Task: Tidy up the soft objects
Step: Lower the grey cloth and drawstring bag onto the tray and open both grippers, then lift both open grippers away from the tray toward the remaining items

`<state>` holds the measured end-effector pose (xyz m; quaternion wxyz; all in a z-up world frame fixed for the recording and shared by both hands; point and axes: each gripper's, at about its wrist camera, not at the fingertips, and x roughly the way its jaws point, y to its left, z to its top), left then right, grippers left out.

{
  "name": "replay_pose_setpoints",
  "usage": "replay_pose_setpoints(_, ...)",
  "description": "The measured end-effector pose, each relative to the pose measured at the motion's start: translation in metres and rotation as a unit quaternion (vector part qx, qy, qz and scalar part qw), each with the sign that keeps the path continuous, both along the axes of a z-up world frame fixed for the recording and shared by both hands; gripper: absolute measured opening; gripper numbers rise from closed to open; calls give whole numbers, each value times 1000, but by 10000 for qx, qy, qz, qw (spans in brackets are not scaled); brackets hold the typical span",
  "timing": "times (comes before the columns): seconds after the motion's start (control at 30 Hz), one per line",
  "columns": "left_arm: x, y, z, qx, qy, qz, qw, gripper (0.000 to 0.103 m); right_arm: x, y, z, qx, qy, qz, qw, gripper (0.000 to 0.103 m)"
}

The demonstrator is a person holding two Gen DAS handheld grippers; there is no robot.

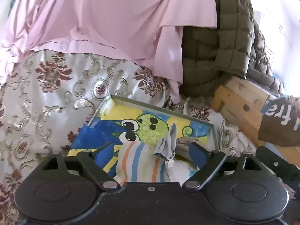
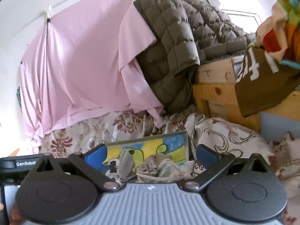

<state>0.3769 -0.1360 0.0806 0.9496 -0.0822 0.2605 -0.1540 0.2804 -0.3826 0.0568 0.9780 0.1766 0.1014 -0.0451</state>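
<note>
Striped cloth (image 1: 138,161) on painted tray (image 1: 198,119) — grippers wide.

The right gripper (image 2: 151,154) hangs with jaws spread wide and nothing pressed between the blue pads — just above a painted tray (image 2: 150,146) showing a green cartoon face. On the tray lie a crumpled beige cloth (image 2: 159,166) and a grey pouch (image 2: 126,162). Behind the tray hangs a pink sheet (image 2: 84,65); right of it, an olive quilted blanket (image 2: 174,46) drapes over a wooden frame (image 2: 215,90).
</note>
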Motion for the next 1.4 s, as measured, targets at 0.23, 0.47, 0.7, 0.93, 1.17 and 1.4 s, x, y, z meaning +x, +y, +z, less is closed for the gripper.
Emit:
replay_pose_setpoints(0.23, -49, 22, 11, -148, -69, 198, 9997, 99, -50, 10, 13, 41, -239, -25, 9997, 103)
replay_pose_setpoints(0.47, -104, 39, 1, -60, -240, 272, 9993, 102, -86, 26, 3, 20, -95, 31, 9999, 103)
replay_pose_setpoints(0.7, -146, 65, -18, 157, -225, 242, 9993, 102, -119, 58, -15, -193, 245, 147, 9994, 103)
replay_pose_setpoints(0.93, -184, 94, -33, 523, -377, 99, 9979, 102, -152, 92, -30, -441, 523, 275, 9973, 103)
replay_pose_setpoints(1.17, -219, 116, -46, 687, -481, -14, 9965, 102, -181, 124, -45, -670, 918, 331, 9930, 103)
replay_pose_setpoints(1.4, -246, 127, -68, 1215, -465, -290, 9911, 102, -201, 155, -58, -1096, 1438, 545, 9820, 103)
